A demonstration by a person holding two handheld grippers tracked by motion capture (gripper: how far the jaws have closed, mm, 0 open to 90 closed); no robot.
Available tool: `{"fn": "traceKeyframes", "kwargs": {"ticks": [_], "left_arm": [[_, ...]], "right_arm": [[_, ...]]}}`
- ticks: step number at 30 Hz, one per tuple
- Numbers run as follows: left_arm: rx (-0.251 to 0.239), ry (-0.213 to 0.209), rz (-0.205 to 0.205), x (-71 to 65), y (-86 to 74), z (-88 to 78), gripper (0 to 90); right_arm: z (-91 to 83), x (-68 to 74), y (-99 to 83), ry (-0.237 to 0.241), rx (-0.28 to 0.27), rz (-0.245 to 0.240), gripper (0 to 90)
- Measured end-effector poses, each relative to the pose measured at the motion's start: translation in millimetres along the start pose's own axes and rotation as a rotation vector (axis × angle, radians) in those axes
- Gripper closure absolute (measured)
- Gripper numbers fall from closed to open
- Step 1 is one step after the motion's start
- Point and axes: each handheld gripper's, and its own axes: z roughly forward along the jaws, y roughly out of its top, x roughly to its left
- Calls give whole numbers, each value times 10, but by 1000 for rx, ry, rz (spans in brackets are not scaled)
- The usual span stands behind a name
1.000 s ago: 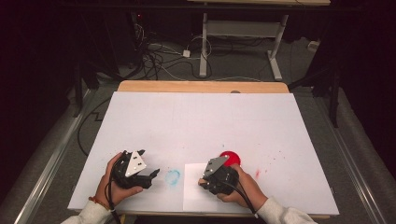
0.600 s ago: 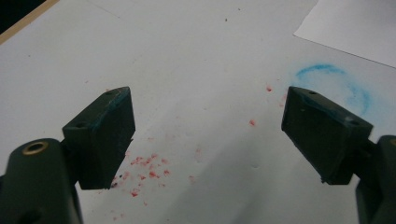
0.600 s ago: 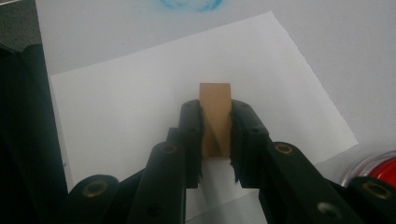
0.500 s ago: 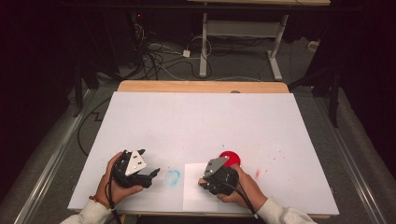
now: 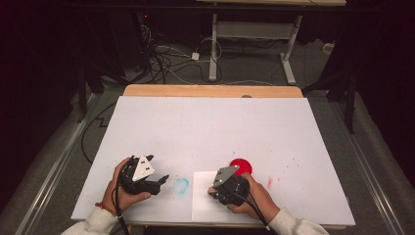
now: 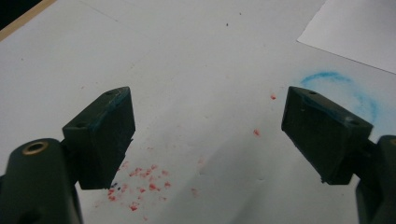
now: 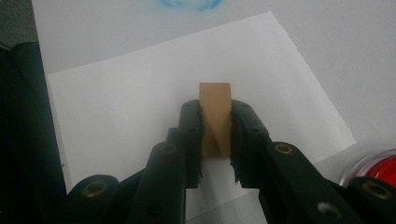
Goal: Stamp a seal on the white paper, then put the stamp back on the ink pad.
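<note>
My right gripper (image 5: 213, 191) rests at the table's near edge over a white sheet of paper (image 5: 203, 203). In the right gripper view its jaws (image 7: 215, 112) are shut on a small tan wooden block (image 7: 215, 98), held upright just above the paper (image 7: 116, 102). A red round thing (image 5: 241, 166) with a clear rim (image 7: 380, 170) lies right beside that gripper. My left gripper (image 5: 160, 168) sits at the near left, low over the table, its jaws (image 6: 205, 135) wide open with nothing between them. A blue ring stain (image 5: 181, 185) lies between the two grippers.
The white tabletop (image 5: 210, 122) has a wooden strip (image 5: 210, 91) along its far edge. Red specks (image 6: 140, 179) dot the surface under the left gripper, and more red specks (image 5: 270, 182) lie to the right of the right hand. Cables and desk legs lie on the floor beyond.
</note>
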Motion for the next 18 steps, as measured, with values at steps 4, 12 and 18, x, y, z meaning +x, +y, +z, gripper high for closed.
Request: {"fn": "traceKeyframes", "kwargs": {"ticks": [4, 12, 18], "left_arm": [[2, 5, 0, -6, -11, -17, 170], [2, 16, -13, 13, -59, -66, 170], [9, 16, 2, -13, -49, -61, 170]], "right_arm": [[-5, -1, 2, 0, -3, -1, 759], [-152, -40, 51, -1, -59, -2, 758], [-327, -76, 51, -24, -97, 3, 758]]}}
